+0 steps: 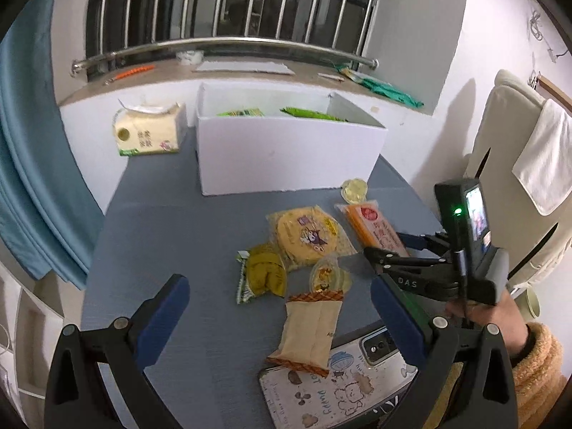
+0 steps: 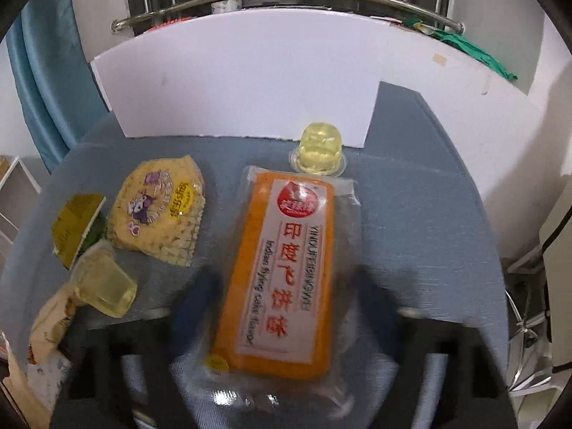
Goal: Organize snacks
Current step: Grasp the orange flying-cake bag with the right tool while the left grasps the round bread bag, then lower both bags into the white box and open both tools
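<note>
Pickup step: your right gripper point(image 2: 282, 296) straddles the orange flying-cake packet point(image 2: 286, 268) on the blue tabletop point(image 2: 411, 214), grip unconfirmed through blur, left gripper point(image 1: 279, 307) wide and empty—next, lift into white box point(image 1: 286, 150).

A: Right wrist view, what's centre?

B: Orange cake packet point(image 2: 286, 268) flat on the blue tabletop point(image 2: 422, 214), lying between the right gripper point(image 2: 282, 307) fingers. They're blurred; can't tell if the pads touch it.

A: Behind it?

B: Jelly cup point(image 2: 318, 150) just past its far end, beside the white box point(image 2: 232, 82) wall.

A: Left side?

B: Round yellow biscuit pack point(image 2: 159, 214), green-yellow packet point(image 2: 77, 228), second jelly cup point(image 2: 105, 286) tipped over, beige wrapper point(image 2: 50, 321) at the edge.
</note>
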Demonstrator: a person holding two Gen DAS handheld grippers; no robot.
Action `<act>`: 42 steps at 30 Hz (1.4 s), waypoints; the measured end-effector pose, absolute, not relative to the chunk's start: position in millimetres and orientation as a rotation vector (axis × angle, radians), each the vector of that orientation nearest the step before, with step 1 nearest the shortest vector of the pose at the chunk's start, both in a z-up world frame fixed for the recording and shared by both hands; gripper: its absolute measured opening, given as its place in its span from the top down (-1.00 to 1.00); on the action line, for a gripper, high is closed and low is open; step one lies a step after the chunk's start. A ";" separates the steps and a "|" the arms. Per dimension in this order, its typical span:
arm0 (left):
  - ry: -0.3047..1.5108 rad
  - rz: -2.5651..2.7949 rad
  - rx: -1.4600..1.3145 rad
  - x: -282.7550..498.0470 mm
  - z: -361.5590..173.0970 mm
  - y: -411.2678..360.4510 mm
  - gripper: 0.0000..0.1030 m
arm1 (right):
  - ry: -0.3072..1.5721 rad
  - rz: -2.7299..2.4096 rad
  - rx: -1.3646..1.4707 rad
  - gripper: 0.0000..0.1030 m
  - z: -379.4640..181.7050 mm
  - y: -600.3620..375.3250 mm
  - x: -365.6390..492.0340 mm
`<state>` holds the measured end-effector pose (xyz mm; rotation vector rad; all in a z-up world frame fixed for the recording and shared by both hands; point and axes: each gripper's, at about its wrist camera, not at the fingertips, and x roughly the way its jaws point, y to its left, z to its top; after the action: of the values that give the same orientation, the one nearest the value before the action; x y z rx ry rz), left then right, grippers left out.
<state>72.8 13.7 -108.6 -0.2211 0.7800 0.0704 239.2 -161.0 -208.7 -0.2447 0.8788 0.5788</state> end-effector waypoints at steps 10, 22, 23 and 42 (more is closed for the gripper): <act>0.896 -0.032 -0.201 155.0 -139.1 1.0 -1.00 | 0.772 0.509 -0.247 -0.14 -169.3 -196.6 217.2; 1.068 -0.008 -0.133 240.5 -189.3 -24.3 -1.00 | 0.676 0.475 -0.209 -0.14 -126.5 -238.9 195.9; 1.075 0.004 -0.118 242.3 -191.2 -25.4 -0.99 | 0.678 0.477 -0.204 -0.14 -125.7 -240.2 198.4; 0.657 0.011 -0.041 172.8 -62.7 -12.0 -0.55 | 0.643 0.542 -0.088 -0.14 -117.5 -240.0 199.3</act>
<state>172.8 -12.0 -62.7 -0.0408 0.6573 0.0114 199.3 -240.0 -117.5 -0.0880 0.6432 0.5421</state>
